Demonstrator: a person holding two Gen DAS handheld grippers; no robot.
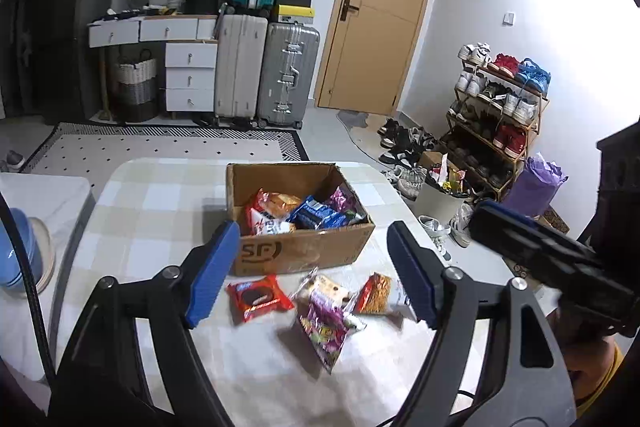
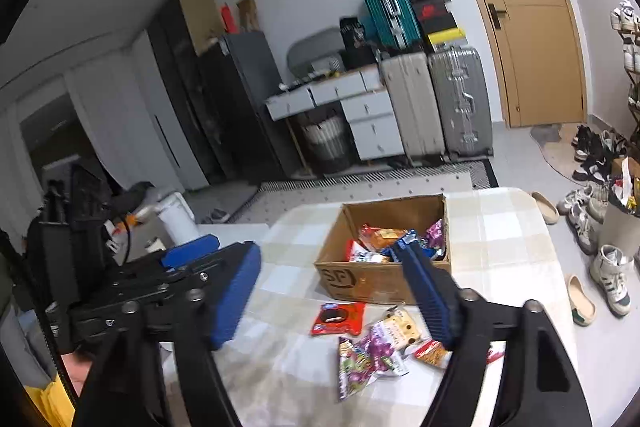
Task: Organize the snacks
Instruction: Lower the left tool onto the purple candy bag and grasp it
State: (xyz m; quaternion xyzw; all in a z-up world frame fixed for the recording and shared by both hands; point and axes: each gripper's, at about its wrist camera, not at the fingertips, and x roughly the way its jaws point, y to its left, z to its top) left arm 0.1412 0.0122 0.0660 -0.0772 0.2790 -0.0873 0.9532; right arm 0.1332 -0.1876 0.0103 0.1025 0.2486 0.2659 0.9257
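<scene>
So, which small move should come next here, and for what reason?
Probably lower the left gripper onto the red cookie packet and close on it. Both grippers are open and hold nothing, this packet lies flat and alone on the table just before the cardboard box, and other snacks already sit inside.

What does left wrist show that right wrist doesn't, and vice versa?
Left wrist only: the full shoe rack, a purple bag beside it, a blue item at the left edge.
Right wrist only: a tall dark cabinet, slippers on the floor.
Both: the cardboard box of snacks, the loose packets including the red cookie pack, the checked table, suitcases, door. Both grippers are open and empty.
</scene>
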